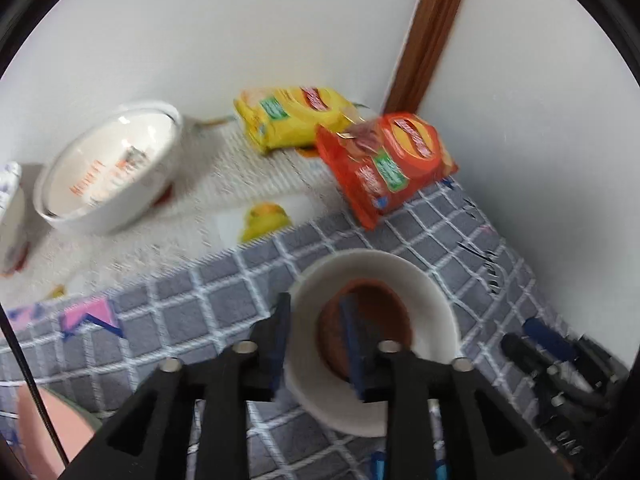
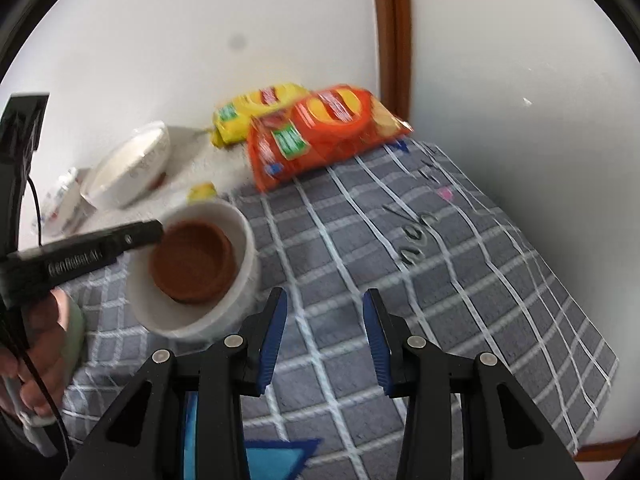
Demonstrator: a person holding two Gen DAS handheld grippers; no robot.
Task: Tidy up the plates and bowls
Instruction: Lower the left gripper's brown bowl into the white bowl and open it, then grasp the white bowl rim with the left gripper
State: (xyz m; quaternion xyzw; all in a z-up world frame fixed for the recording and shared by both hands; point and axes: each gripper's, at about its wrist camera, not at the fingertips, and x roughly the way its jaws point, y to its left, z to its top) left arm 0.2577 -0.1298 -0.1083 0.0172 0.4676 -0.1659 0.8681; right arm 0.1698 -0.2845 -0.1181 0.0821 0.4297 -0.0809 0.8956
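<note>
**Inspector A:** What is laid out on the desk?

**Inspector B:** A grey checked cloth [image 2: 400,280] is spread over the near part and a white mat [image 1: 224,184] over the far part. A large white bowl [image 1: 108,176] is seen tilted on the mat by the wall. An orange snack bag [image 1: 384,164] and a yellow snack bag [image 1: 288,116] are lodged in the far corner.

**Inspector A:** And the piece in hand?

**Inspector B:** A smaller white bowl [image 1: 420,280] is set on the cloth, close to the edge that meets the mat. A brown bowl [image 1: 376,304] is nested inside it. The left gripper [image 1: 316,308] is placed astride the rim, one finger outside and one inside. The jaws stand narrow, and no pressure on the wall is apparent. The right gripper [image 2: 325,296] is held partly open and empty over bare cloth.

**Inspector A:** The step?

**Inspector B:** The nested pair is judged set down. A straight withdrawal of the left fingers is called for, so that the rim is not caught. The tilted bowl is the probable next piece.
</note>
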